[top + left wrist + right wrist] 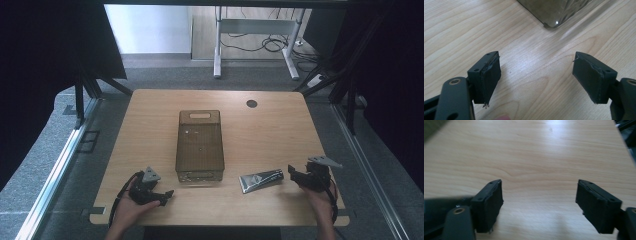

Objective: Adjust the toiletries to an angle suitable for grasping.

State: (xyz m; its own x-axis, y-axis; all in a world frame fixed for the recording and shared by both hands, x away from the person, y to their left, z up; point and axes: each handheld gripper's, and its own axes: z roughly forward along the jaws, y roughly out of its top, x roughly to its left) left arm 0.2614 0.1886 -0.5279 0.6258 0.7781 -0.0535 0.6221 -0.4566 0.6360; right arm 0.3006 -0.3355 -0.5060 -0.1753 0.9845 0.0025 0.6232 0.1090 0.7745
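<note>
A smoky translucent plastic bin (199, 145) with a handle slot at its far end stands in the middle of the wooden table (150, 115). A silver tube (261, 180) lies just right of the bin's near end. My left gripper (167, 196) rests at the front left, pointing right, open and holding nothing. In the left gripper view its jaws (536, 56) stand wide apart over bare wood, with the bin's near corner (554, 12) ahead. My right gripper (292, 174) sits open just right of the tube, apart from it. In the right gripper view the jaws (539, 182) frame bare table.
A round cable hole (251, 103) sits in the table's far right part. Beyond the table stands a white desk frame (255, 40) with cables on the floor. Dark curtains hang on both sides. A blurred dark shape (439, 203) lies beside my right gripper's left jaw.
</note>
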